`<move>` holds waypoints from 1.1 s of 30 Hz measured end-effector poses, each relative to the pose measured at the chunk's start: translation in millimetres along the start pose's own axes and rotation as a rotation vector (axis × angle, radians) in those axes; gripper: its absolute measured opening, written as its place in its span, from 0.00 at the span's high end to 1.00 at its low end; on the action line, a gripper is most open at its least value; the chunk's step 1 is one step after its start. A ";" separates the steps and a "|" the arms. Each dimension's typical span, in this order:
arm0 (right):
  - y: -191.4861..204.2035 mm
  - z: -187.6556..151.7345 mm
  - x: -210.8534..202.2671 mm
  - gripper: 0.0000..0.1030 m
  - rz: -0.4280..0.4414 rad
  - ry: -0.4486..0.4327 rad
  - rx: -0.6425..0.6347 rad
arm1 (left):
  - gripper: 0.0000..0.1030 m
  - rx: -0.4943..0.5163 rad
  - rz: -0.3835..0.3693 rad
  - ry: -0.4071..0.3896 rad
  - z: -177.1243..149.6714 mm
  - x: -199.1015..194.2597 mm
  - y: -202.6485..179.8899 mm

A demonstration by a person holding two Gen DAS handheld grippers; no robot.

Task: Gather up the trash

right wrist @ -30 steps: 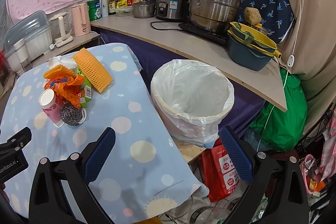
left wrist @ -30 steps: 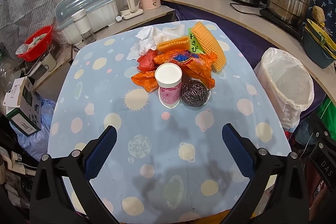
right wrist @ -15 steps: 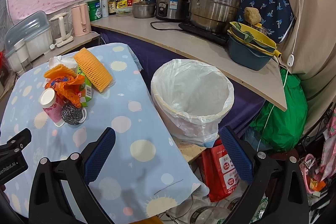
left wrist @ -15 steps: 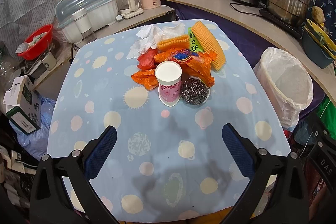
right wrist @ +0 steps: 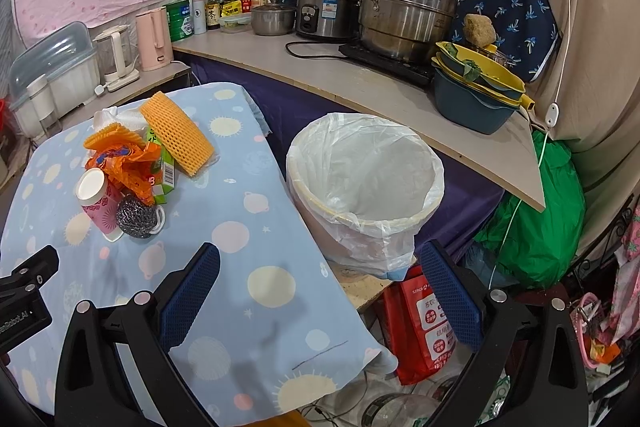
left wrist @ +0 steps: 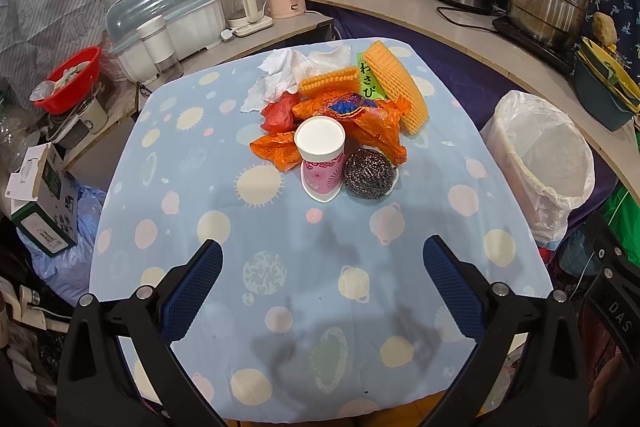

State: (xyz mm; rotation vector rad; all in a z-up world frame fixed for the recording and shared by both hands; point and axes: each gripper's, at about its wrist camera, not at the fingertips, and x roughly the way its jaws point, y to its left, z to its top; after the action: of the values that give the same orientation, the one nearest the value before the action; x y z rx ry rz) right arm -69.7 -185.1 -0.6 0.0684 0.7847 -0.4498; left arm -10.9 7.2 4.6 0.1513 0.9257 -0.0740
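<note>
Little has moved since the earlier frames: both grippers stay spread wide and empty. Ahead of the left gripper [left wrist: 322,283], well beyond its fingertips, a paper cup [left wrist: 320,151] and steel scourer [left wrist: 369,173] are seen fronting heaped orange wrappers [left wrist: 372,123]. Between the right gripper [right wrist: 320,287] fingers, a white-lined bin [right wrist: 366,187] stands empty.

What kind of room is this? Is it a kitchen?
Most likely a small home kitchen. A rice cooker and a big steel steamer pot stand on the counter, with sauce bottles and a pink kettle nearby. A lined trash bin stands beside the table.
</note>
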 end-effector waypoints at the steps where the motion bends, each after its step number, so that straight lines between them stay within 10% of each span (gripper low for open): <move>1: -0.2 0.0 -0.1 0.07 0.000 -0.001 0.000 | 0.07 0.000 -0.001 0.000 0.0 0.0 0.2; 33: -4.0 -0.2 -4.6 0.07 -0.004 -0.011 0.004 | 0.07 -0.002 -0.004 -0.008 -0.5 -6.3 1.0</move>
State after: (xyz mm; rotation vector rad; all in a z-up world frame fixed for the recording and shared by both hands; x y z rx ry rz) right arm -74.3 -187.0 2.8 0.0682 0.7733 -0.4552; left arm -14.9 8.2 9.5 0.1471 0.9183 -0.0770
